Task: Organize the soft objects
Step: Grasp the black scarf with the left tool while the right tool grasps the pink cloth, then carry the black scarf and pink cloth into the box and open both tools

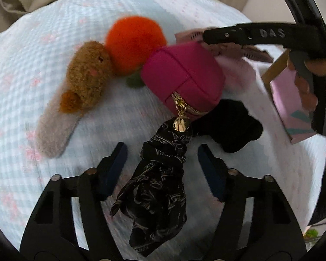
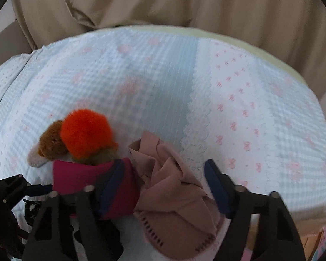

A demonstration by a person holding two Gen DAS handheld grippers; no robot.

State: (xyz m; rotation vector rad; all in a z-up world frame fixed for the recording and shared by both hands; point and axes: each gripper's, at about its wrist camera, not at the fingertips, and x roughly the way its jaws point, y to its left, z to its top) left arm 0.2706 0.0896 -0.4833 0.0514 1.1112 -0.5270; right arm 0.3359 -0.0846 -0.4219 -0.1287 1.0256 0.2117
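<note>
- Nearest the left wrist lens is the left gripper (image 1: 163,152), jaws spread wide and holding nothing; the black printed silk-like scarf tassel (image 1: 160,184) lies between its fingers, touched by neither as far as I can tell.
- That tassel runs lengthwise straight along the gripper's forward line, up to a gold zipper pull (image 1: 181,121) on the magenta zippered fabric pouch (image 1: 182,76), my landmark here.
- Left of the pouch: a brown fuzzy plush animal on a grey felt clip (image 1: 84,80), then a bright orange fluffy pompom (image 1: 134,43) touching the pouch's far-left corner.
- Just right of the pouch and nearer the camera sits a black soft bundle (image 1: 228,124) (too dark to say what it is).
- Right of the pouch, a crumpled dusty-pink knit cloth (image 2: 173,195) lies between the open fingers of the right gripper (image 2: 163,171), whose left finger rests over the pouch's edge; nothing is clamped.
- Everything rests on a pale blue gingham quilt (image 2: 173,82).
- Judgement: the left gripper looks best placed for the tassel, needing only to close across its long axis.
</note>
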